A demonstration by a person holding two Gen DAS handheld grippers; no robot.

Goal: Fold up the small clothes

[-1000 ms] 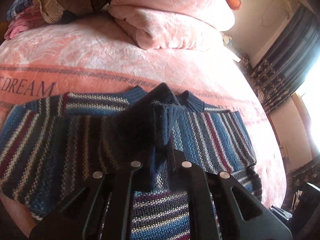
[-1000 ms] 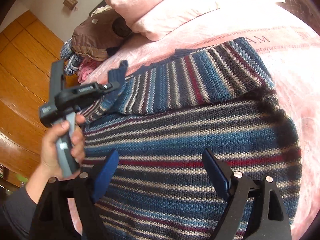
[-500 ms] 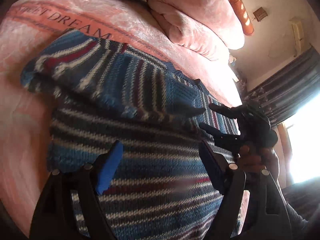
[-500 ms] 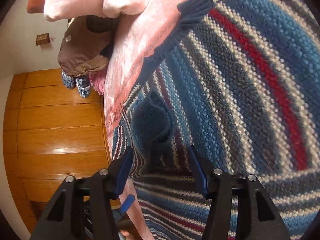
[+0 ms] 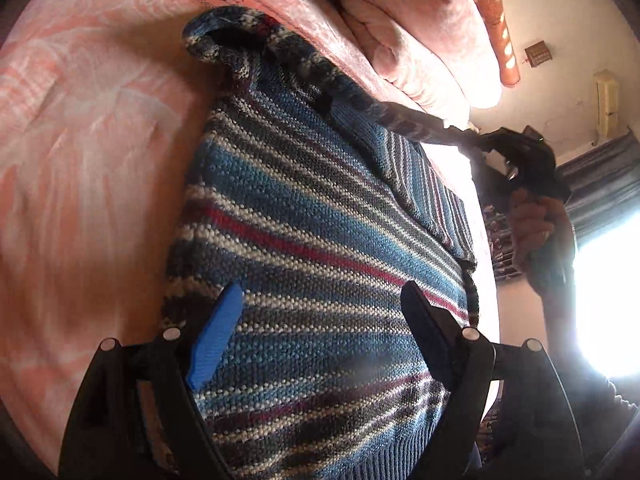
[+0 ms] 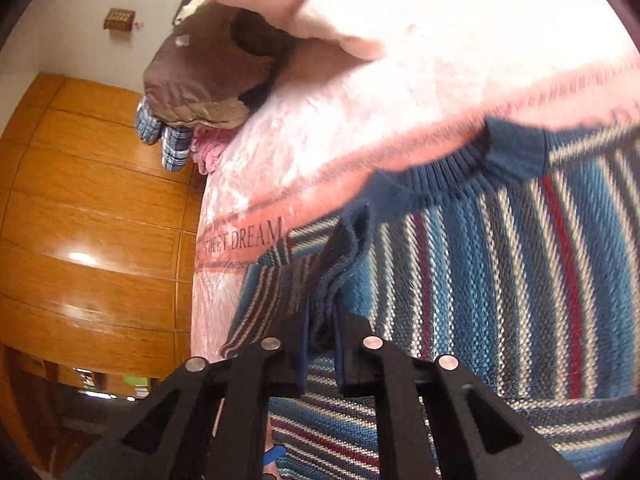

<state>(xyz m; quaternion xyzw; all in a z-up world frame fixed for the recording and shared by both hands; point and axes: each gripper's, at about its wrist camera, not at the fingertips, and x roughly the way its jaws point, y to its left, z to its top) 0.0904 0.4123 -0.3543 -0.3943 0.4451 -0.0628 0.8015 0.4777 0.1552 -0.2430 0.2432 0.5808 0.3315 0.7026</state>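
Observation:
A blue, white and red striped knit sweater [image 5: 320,208] lies on a pink bed blanket [image 5: 80,140]. My left gripper [image 5: 320,320] is open above the sweater's lower body, with nothing between its fingers. In the same view a hand [image 5: 532,216] holds my right gripper [image 5: 472,140], which pulls one sleeve [image 5: 360,100] taut across the sweater's upper part. The right wrist view shows my right gripper [image 6: 322,320] shut on the sleeve's dark blue ribbed cuff [image 6: 344,248], raised over the striped sweater [image 6: 500,280] near its neckline [image 6: 460,172].
Folded pink quilts [image 5: 420,32] are piled at the head of the bed. A brown cushion [image 6: 208,80] and plaid clothes [image 6: 168,140] lie at the bed's far corner beside a wooden wardrobe [image 6: 80,200]. Dark curtains [image 5: 600,184] and a bright window are at the right.
My left gripper let go of the sleeve cuff, opened and moved down over the sweater's body. My right gripper, open before, closed on that cuff and now pulls the sleeve across.

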